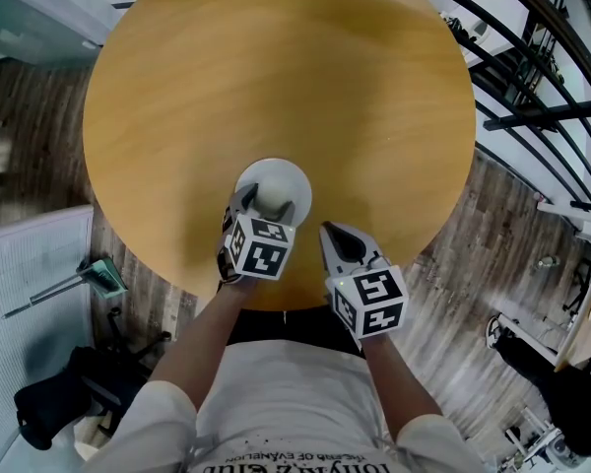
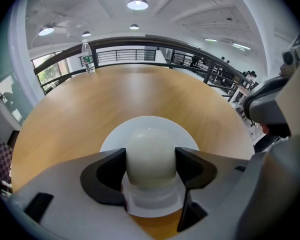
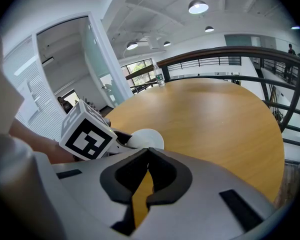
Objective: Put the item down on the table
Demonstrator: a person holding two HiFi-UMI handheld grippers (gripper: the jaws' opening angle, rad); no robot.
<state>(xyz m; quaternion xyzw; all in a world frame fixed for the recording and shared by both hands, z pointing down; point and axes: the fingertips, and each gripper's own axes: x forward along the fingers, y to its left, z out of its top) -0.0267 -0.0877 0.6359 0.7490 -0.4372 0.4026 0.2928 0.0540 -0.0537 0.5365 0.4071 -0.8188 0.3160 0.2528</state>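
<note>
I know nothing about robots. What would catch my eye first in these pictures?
The big round wooden table fills the head view. Near its close edge, the left hand-held gripper is shut on a white rounded object with a wide round base; the right hand-held gripper beside it is shut and empty.

Dark print runs across the person's white shirt, upside down and cropped; one word may be "club", the rest unreadable. The bottle at the table's far edge has a label too small to read.
</note>
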